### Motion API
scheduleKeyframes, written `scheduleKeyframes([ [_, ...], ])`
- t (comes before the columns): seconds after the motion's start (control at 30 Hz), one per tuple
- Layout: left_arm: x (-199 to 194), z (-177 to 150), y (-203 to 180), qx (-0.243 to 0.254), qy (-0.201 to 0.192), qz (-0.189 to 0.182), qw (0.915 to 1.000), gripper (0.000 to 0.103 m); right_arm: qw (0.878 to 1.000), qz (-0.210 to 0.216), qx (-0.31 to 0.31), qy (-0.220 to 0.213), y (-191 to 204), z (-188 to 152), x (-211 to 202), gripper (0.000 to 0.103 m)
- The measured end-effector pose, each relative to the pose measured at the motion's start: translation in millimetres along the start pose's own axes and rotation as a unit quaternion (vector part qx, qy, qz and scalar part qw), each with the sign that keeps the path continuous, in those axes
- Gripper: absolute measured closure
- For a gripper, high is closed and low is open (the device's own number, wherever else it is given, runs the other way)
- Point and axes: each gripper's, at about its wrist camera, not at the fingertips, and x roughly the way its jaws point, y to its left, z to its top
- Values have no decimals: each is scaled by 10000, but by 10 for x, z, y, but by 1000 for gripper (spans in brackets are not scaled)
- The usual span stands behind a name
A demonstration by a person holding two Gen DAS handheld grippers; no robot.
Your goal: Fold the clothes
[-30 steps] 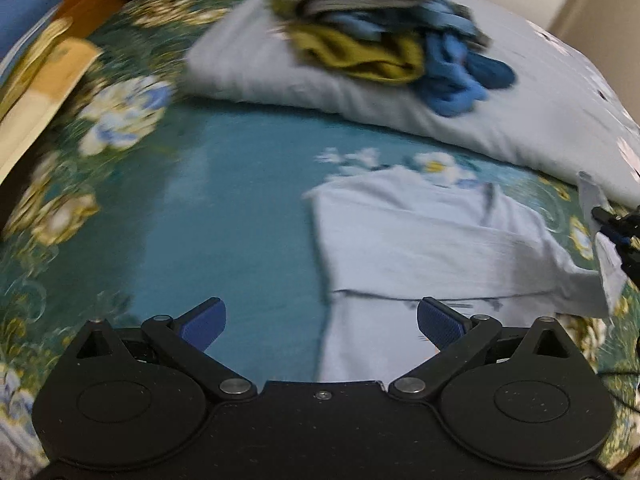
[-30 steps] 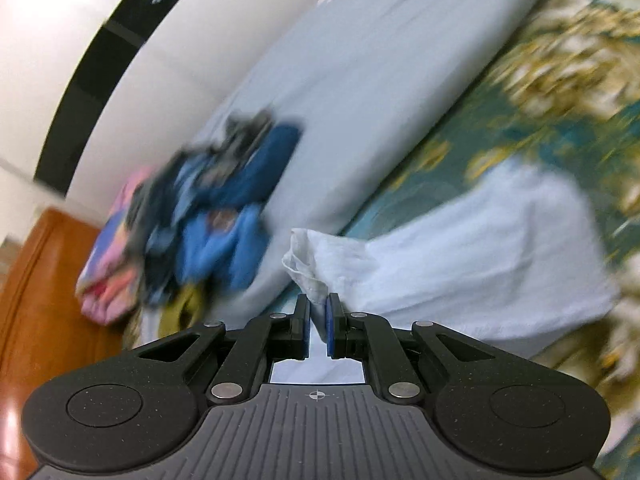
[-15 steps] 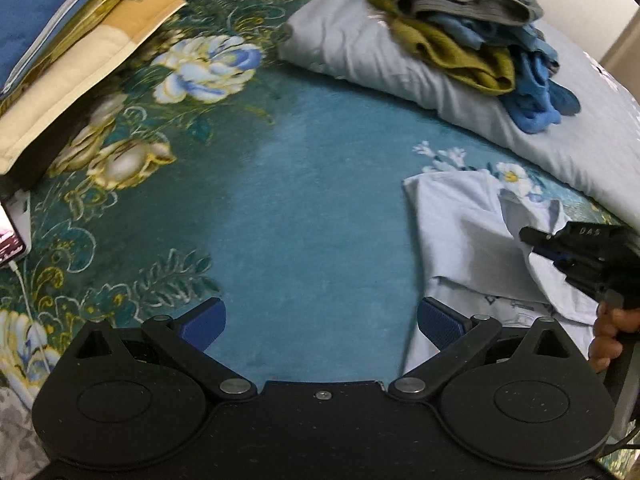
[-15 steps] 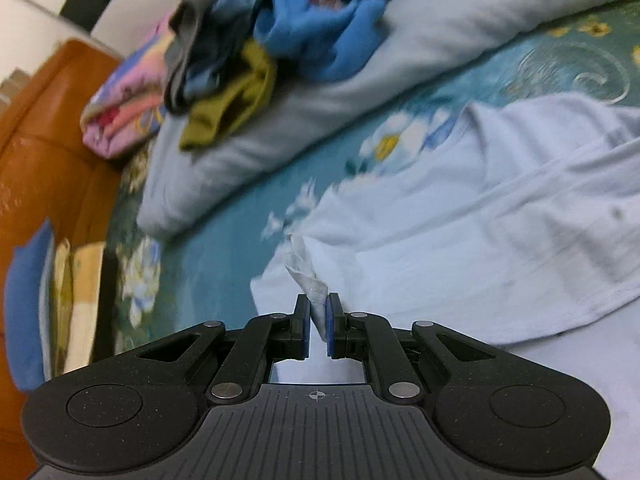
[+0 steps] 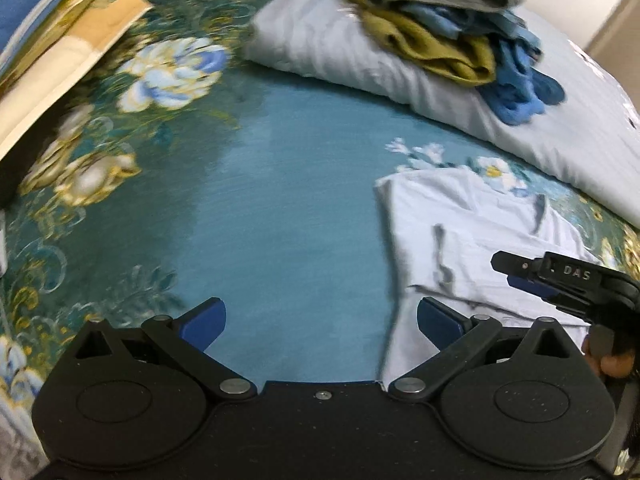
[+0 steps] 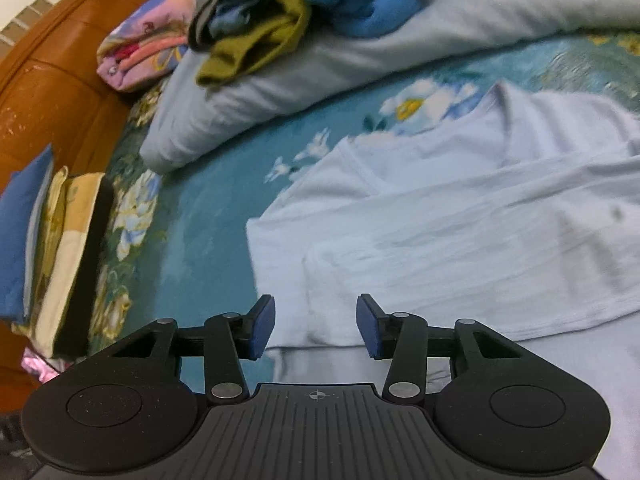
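A pale blue shirt (image 6: pixel 460 216) lies partly folded on the teal flowered bedspread (image 5: pixel 280 208); the same shirt (image 5: pixel 472 240) fills the right of the left wrist view. My right gripper (image 6: pixel 316 326) hovers over the shirt's folded-in edge, its jaws opening, with nothing pressed between the blue pads. It shows again as the right gripper (image 5: pixel 520 274) at the right edge of the left wrist view, with a person's fingertips below it. My left gripper (image 5: pixel 320 318) is open wide over the bare bedspread, its right pad (image 5: pixel 438 322) at the shirt's left edge.
A heap of unfolded clothes (image 5: pixel 452 28), grey, olive and blue, rests on a pale grey pillow (image 5: pixel 400 68) at the back. Folded blue and cream bedding (image 6: pixel 44 248) lies at the left by the orange headboard (image 6: pixel 56 92). A pink floral bundle (image 6: pixel 148 52) sits behind.
My right gripper carried a pinched corner of the shirt leftward across the garment, then let it go; the jaws have parted and the cloth lies flat. My left gripper shifted slightly, still open.
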Motion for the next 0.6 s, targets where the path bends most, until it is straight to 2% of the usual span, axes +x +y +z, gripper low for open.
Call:
scheduleKeyframes([
  [0.13,210,107,-359,328,42,-297,9990,2,9991,-170,314,-244,-285,-4,-294,60],
  [0.3,575,198,-866,696,102,-729,9949,4,9975,-594,305,-247,-683,-56,-546,57],
  [0.4,828,186,-1115,847,310,-943,9915,19,9953,-795,500,-223,-929,-88,-632,56],
  [0.47,992,164,-1218,853,405,-1028,9902,22,9940,-880,612,-226,-1064,-110,-678,56],
  [0.6,1276,134,-1207,362,603,-781,9945,26,9943,-900,542,-207,-1190,-152,-745,56],
])
